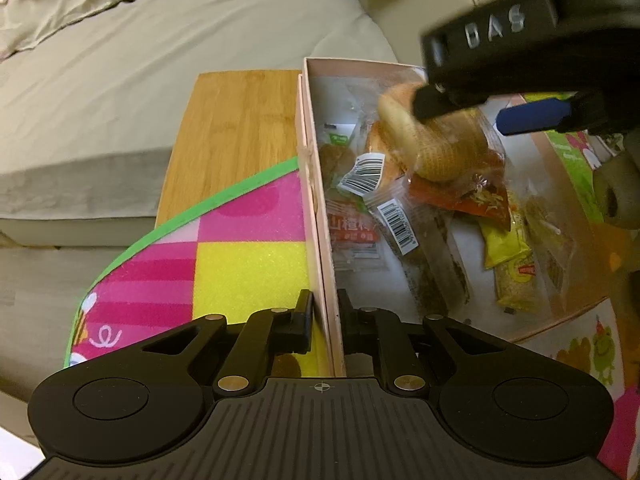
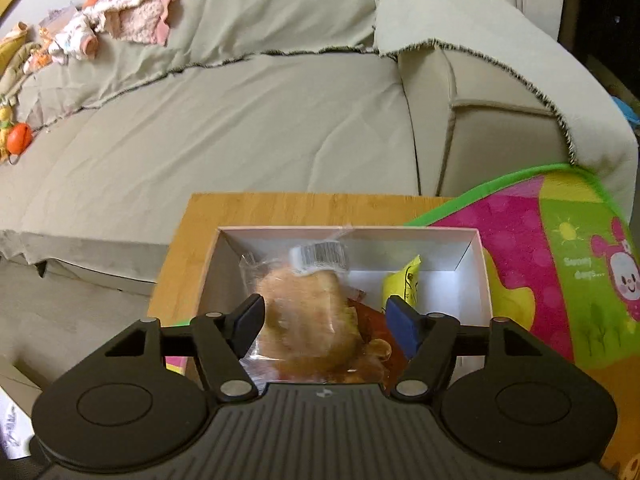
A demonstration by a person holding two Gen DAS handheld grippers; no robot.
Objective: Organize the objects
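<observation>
surface [image 2: 224, 216]: bamboo, pink box [image 1: 320, 240] and play mat [image 1: 248, 248] carried
room: beige sofa [image 2: 240, 112] behind
left tool [image 1: 325, 320]: clamped on box wall
right tool [image 2: 324, 320]: spread wide around bagged bread [image 2: 304, 316]

The left gripper [image 1: 325, 312] sits low, its two fingers closed on a thin upright wall, one finger on each side. The right gripper [image 2: 326, 320] hangs above, seen blurred from the left wrist view, its fingers [image 2: 250, 316] spread wide apart with a gap between
</observation>
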